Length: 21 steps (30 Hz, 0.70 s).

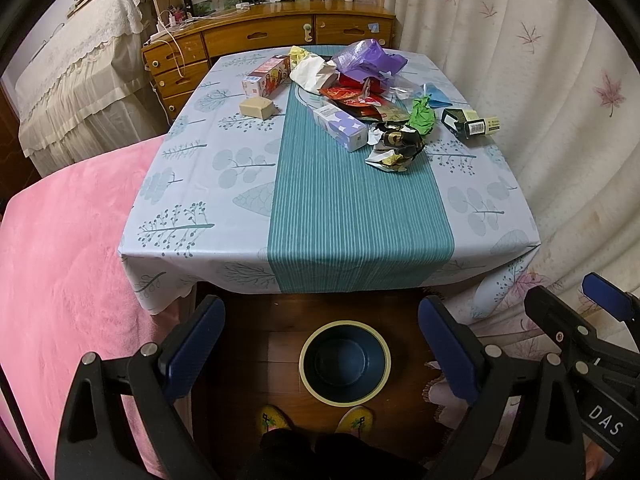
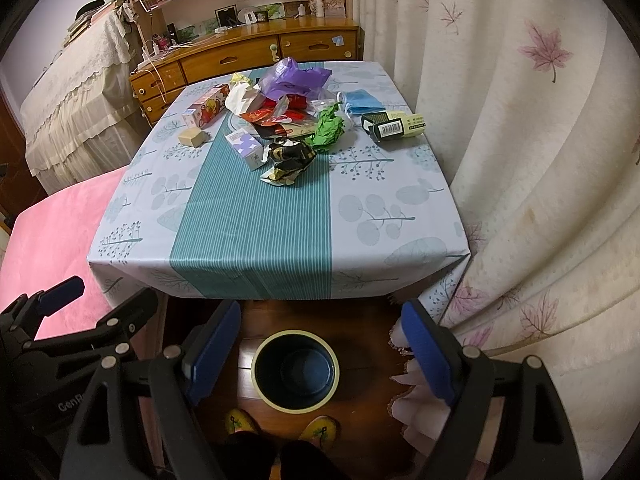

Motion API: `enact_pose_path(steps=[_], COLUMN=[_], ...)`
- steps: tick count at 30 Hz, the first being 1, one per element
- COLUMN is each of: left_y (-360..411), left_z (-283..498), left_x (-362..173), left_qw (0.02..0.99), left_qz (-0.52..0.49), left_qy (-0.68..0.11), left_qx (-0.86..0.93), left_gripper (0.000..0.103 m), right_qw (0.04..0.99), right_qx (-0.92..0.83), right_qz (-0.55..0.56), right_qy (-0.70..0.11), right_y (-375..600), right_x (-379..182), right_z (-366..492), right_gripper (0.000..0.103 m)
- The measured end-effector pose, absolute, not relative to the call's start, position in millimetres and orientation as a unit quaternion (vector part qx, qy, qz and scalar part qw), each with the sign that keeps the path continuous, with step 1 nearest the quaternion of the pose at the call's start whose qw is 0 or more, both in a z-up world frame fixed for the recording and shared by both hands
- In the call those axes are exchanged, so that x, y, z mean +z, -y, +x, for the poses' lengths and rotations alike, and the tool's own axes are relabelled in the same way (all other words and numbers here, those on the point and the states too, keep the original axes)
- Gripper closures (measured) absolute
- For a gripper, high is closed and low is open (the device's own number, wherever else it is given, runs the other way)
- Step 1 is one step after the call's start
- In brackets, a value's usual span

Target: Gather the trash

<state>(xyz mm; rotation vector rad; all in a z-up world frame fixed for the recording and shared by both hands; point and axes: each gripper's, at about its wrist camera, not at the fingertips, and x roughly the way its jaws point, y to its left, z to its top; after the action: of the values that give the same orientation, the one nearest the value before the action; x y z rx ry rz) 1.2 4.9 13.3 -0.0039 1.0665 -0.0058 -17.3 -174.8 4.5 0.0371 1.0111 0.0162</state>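
Note:
A pile of trash lies at the far end of the clothed table (image 1: 240, 208): a purple bag (image 1: 366, 58), red wrappers (image 1: 352, 98), a green crumpled paper (image 1: 422, 114), a black-and-gold wrapper (image 1: 398, 146), and a white-purple box (image 1: 340, 122). A dark blue bin with a cream rim (image 1: 345, 362) stands on the floor in front of the table, also in the right wrist view (image 2: 296, 372). My left gripper (image 1: 320, 344) is open and empty above the bin. My right gripper (image 2: 320, 352) is open and empty beside it.
A tan box (image 1: 258, 108), a red carton (image 1: 268, 78) and a dark box (image 1: 470, 122) lie near the pile. A pink bed (image 1: 60, 280) is at the left, a curtain (image 2: 540, 160) at the right, a wooden dresser (image 1: 272, 36) behind. Yellow slippers (image 1: 316, 420) stand by the bin.

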Motion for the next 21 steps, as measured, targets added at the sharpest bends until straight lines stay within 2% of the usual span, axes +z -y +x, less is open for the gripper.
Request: enact_pose_path(steps=[21], left_y=[-6.9], left_z=[9.7], left_x=[25.3], left_qw=[0.869], left_qz=[0.000], left_qy=[-0.494], left_qx=[0.004], left_gripper=[0.009], right_qw=[0.882], right_qx=[0.024], right_qz=[0.023], right_qy=[-0.470], right_y=[172.3], right_x=[11.5], right_z=[-10.0], right_gripper=[0.021])
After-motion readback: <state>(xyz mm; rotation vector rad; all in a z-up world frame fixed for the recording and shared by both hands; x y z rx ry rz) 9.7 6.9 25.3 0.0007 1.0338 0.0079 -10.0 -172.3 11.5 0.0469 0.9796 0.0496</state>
